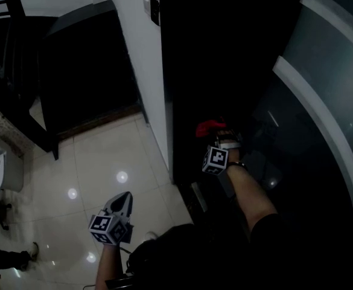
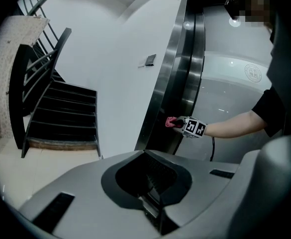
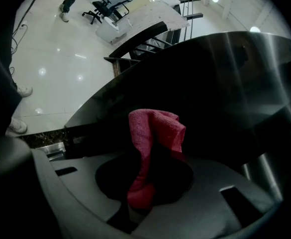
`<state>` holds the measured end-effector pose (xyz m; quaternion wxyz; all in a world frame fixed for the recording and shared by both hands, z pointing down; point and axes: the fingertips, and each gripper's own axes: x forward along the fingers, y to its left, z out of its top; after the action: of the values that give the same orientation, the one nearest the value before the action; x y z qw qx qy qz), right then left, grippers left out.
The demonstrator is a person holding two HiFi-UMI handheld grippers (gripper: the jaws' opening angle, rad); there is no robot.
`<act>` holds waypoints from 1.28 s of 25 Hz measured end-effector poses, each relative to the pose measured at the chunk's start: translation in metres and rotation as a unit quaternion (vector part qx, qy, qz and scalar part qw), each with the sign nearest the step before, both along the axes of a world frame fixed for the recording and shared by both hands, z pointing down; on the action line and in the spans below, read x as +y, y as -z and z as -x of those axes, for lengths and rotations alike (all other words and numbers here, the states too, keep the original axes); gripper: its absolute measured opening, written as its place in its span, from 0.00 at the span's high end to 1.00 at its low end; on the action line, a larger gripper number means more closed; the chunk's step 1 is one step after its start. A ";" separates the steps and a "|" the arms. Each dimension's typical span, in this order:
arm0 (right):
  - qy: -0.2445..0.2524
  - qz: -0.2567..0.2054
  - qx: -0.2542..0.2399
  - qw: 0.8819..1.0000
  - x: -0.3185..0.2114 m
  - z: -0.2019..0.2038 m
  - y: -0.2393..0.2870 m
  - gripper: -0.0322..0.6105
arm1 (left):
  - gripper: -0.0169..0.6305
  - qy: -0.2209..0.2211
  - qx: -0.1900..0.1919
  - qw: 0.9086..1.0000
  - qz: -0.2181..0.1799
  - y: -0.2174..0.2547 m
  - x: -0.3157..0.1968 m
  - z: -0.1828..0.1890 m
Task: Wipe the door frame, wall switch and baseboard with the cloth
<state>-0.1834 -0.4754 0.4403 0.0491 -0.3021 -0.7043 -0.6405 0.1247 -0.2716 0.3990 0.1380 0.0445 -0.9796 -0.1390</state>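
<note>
Red cloth pinched in right gripper, on door frame, seemingly mid-wipe; left gripper closed, empty; wall switch, baseboard outstanding.

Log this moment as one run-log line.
right tongs: shut on red cloth | red cloth: at metal door frame | left tongs: shut, empty, away from frame

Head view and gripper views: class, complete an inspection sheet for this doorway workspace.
Surface: glossy cream tiled floor, light spots reflected.
Job's things: red cloth held at brushed metal door frame; small dark wall switch on white wall.
Clutter: nothing seen.
Grippers: left gripper shut, empty; right gripper shut on red cloth.
Cables: black cable under right forearm.
Surroundings: black staircase, black office chair.
</note>
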 end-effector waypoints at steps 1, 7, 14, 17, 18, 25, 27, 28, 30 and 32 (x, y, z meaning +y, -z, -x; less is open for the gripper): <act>-0.002 0.007 0.011 1.000 0.001 -0.003 -0.001 0.85 | 0.97 0.002 -0.001 1.000 -0.001 0.000 0.000 -0.001; -0.006 0.014 0.022 1.000 -0.004 -0.009 -0.004 0.86 | 0.97 0.001 -0.017 1.000 -0.006 0.005 -0.001 -0.001; 0.024 0.092 -0.116 0.989 -0.006 -0.017 0.145 0.86 | 0.97 -0.021 -0.041 0.999 -0.016 0.012 -0.006 0.008; 0.029 0.154 -0.193 0.969 -0.010 -0.030 0.241 0.86 | 0.97 -0.038 -0.054 0.998 -0.022 0.018 -0.015 0.015; 0.033 0.171 -0.220 0.960 -0.011 -0.035 0.273 0.86 | 0.97 -0.044 -0.058 0.997 -0.022 0.020 -0.018 0.017; 0.062 0.218 -0.376 0.899 0.000 -0.066 0.432 0.86 | 0.97 -0.036 -0.083 0.996 -0.026 0.034 -0.010 0.010; 0.064 0.217 -0.387 0.894 0.008 -0.064 0.442 0.86 | 0.97 -0.025 -0.087 0.996 -0.025 0.037 -0.002 0.006; 0.065 0.213 -0.387 0.895 0.014 -0.060 0.441 0.86 | 0.97 -0.019 -0.088 0.996 -0.025 0.038 0.002 0.004; 0.065 0.194 -0.374 0.905 0.027 -0.050 0.426 0.86 | 0.97 -0.008 -0.089 0.996 -0.023 0.039 0.009 -0.001; 0.068 0.174 -0.355 0.916 0.038 -0.042 0.402 0.86 | 0.97 0.000 -0.088 0.996 -0.023 0.038 0.013 -0.007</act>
<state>-0.1413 -0.4373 0.0379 -0.3008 -0.1062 -0.7536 -0.5748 0.1314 -0.2584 0.3608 0.0504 0.0594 -0.9845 -0.1570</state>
